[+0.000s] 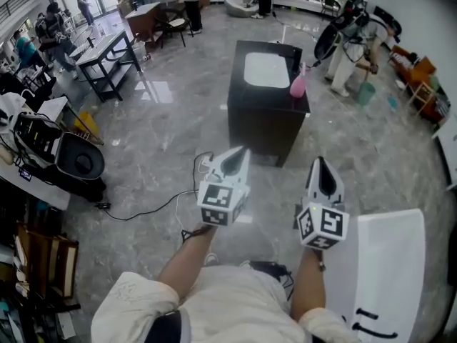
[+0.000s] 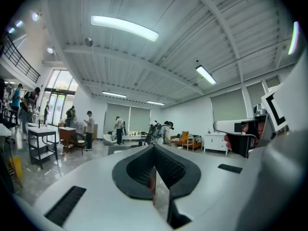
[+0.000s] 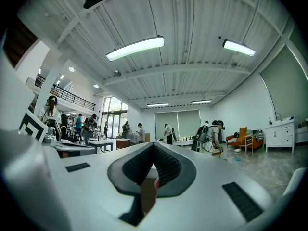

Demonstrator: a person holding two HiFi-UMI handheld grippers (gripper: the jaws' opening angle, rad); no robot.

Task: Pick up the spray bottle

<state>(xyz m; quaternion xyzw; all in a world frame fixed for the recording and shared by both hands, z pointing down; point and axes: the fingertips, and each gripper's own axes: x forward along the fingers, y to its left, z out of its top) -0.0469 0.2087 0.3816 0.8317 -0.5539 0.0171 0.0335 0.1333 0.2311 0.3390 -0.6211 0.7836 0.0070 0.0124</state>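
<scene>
The pink spray bottle (image 1: 298, 84) stands upright at the right front corner of a black cabinet's top (image 1: 303, 107), beside a white basin (image 1: 266, 70). In the head view both grippers are held level over the grey floor, well short of the cabinet. My left gripper (image 1: 239, 153) points at the cabinet's front, with its jaws drawn together to a point. My right gripper (image 1: 319, 162) is to its right, also shut and empty. In the left gripper view the left gripper (image 2: 154, 147) has its jaws meeting at the tip. The right gripper (image 3: 154, 146) looks the same in the right gripper view.
A cable (image 1: 153, 206) trails over the floor to the left of the cabinet. A white panel (image 1: 389, 263) lies at the lower right. A black table (image 1: 107, 52) and cluttered desks stand on the left. A person (image 1: 350, 56) bends near a scooter behind the cabinet, beside a teal bucket (image 1: 365, 93).
</scene>
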